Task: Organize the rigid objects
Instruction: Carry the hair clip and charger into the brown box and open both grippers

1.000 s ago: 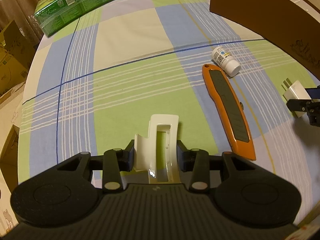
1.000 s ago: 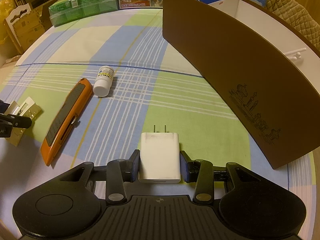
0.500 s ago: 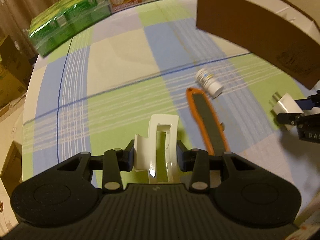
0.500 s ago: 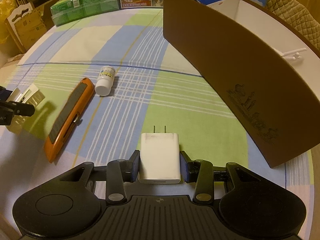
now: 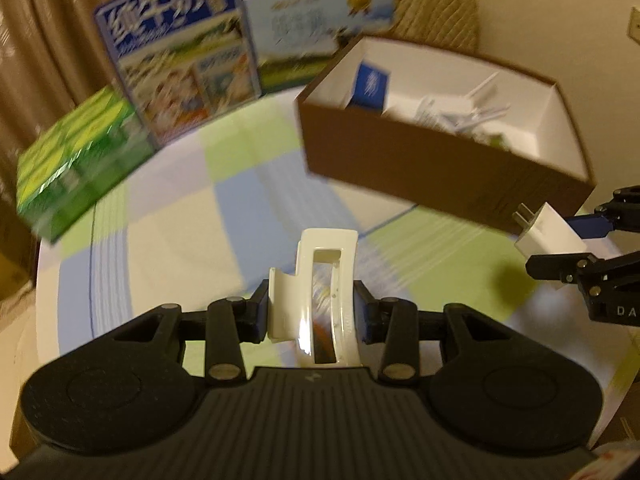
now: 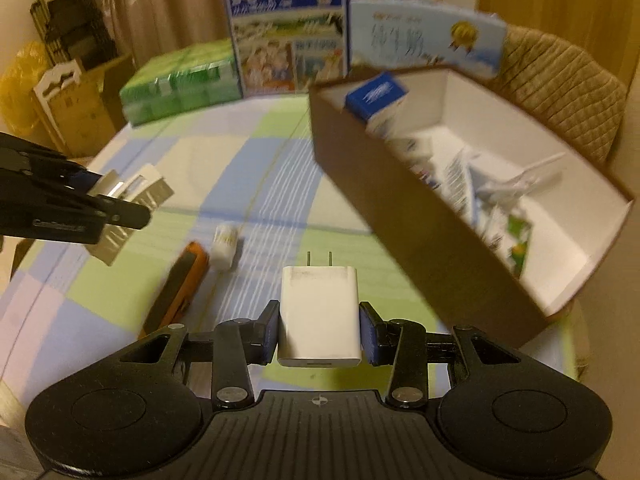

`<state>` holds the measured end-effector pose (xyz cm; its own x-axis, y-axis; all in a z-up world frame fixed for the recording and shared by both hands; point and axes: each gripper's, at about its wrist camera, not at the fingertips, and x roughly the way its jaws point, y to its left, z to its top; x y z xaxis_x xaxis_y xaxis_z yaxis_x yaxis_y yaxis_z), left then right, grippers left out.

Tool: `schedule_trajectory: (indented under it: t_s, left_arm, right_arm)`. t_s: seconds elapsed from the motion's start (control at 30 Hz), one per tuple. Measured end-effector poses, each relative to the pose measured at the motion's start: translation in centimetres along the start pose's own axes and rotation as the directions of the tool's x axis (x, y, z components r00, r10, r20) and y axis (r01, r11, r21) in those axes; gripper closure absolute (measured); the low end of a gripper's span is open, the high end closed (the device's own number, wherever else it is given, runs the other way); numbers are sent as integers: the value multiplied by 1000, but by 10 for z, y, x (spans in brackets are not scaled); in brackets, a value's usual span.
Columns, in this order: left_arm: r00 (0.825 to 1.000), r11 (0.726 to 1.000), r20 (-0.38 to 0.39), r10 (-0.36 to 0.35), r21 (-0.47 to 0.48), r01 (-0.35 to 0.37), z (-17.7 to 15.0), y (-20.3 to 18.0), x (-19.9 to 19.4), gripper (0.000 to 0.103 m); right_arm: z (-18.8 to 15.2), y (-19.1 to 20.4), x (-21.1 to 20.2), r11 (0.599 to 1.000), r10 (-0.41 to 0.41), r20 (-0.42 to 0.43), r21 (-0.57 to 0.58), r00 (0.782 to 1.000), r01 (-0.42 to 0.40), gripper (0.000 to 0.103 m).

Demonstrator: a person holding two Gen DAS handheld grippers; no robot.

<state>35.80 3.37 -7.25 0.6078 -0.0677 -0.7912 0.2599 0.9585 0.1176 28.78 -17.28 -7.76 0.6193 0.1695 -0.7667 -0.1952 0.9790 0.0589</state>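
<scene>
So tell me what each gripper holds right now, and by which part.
The left gripper clamps a white hair clip across its sides near the hinge end. The right gripper clamps a white charger plug by its flat sides, prongs forward.

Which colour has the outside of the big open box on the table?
The box is brown outside with a white interior; the right wrist view shows it best.

Left tongs [image 5: 312, 312] clamp a white hair claw [image 5: 320, 296].
</scene>
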Motion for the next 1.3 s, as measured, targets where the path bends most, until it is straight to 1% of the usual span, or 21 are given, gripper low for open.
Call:
schedule_trajectory:
  t_s: [0.2,0.33,0.53,0.73,0.87,0.97,1.3]
  left_arm:
    - [997,998,59,-41,59,38,37,-26,-1,67]
    - [994,995,87,-65,80,58,59,-40,1,67]
    - [989,992,116,-94,100,82,90,-58,7,67]
    - [985,988,128,-117,114,102,118,-80,18,67]
    - [983,986,119,-138,108,126,135,-94,32,67]
    - [981,983,109,-161,104,149,147,-104,43,67]
    - [974,975,38,-222,40,220,179,-124,85,67]
  right_arm:
    - [17,-29,-29,998,-38,54,49,998,35,66]
    - [26,-51,-42,995,-72,80,78,994,65,66]
    - [39,-86,-50,987,-127,95,110,987,116,66]
    - [49,-121,-48,978,-176,98,126,979,163,66]
    - [57,-142,-40,974,-200,92,121,975,189,66]
    - [64,-158,-32,975,-202,80,116,976,192,66]
    - [83,-200,4,976,-203,-6,74,979,203,65]
